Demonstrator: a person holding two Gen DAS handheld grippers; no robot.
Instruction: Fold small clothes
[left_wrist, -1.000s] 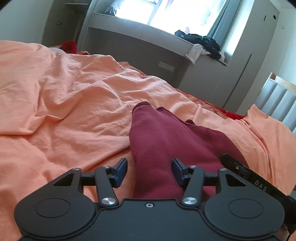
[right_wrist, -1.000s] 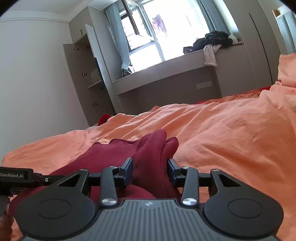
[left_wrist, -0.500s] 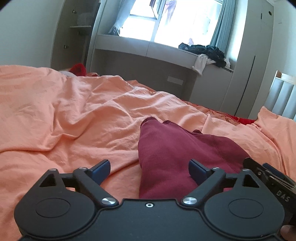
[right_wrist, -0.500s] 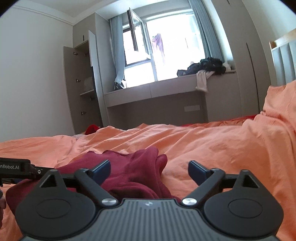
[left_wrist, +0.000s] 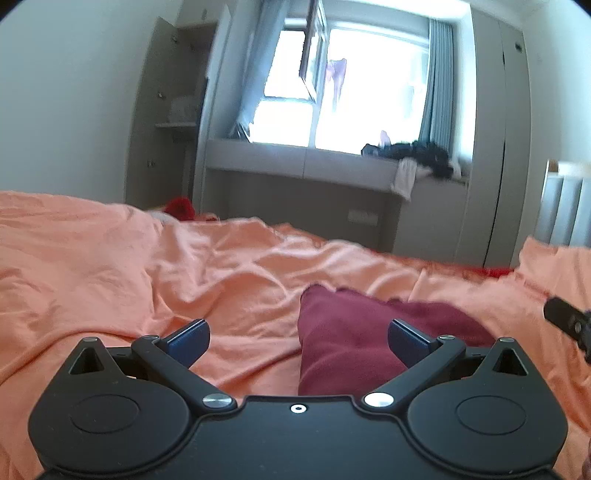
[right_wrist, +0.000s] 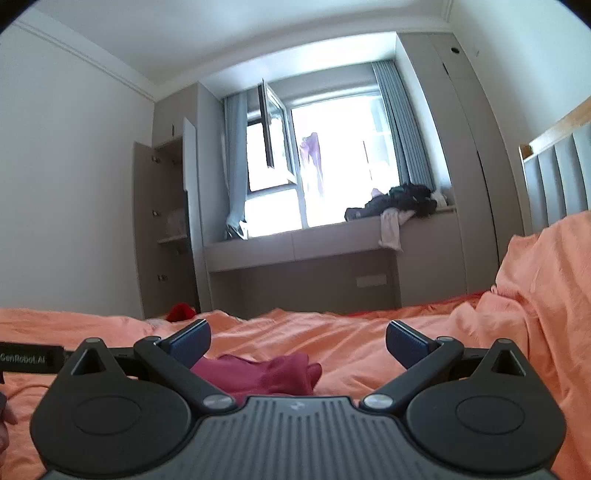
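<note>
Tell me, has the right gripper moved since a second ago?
Yes. The right gripper has risen and pulled back: the maroon garment now sits low beneath its wide-open jaws, and far more of the window and ceiling shows.

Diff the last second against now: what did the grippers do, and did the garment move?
Both let go. The left gripper and right gripper, each closed around the dark red garment a second ago, now stand wide open and have pulled up and back, so the garment sits lower in both views. The garment stays folded on the orange bedspread; the clothes pile on the window ledge is unchanged.
</note>
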